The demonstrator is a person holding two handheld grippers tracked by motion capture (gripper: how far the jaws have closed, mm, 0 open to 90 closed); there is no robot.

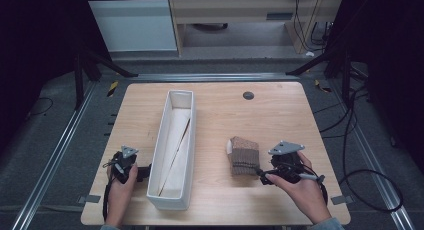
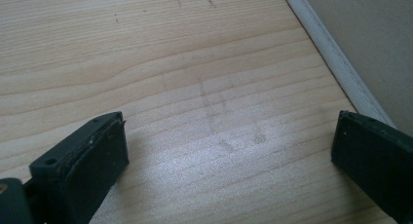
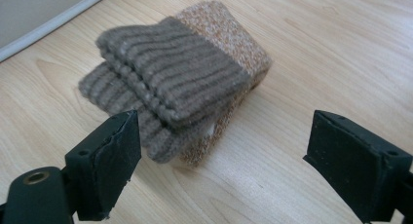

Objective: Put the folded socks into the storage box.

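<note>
Wooden table (image 1: 280, 110): white tray (image 1: 172, 155) beside socks (image 1: 243, 156)

On the table (image 1: 225, 110), a folded pair of socks (image 1: 243, 156) lies just left of the right gripper (image 1: 263, 176), directly ahead of its spread jaws and apart from them; a long tray (image 1: 172, 150) stands between the two grippers, just right of the left gripper (image 1: 145, 172), its near wall close beside that gripper's parted jaws, which hover over bare tabletop
</note>
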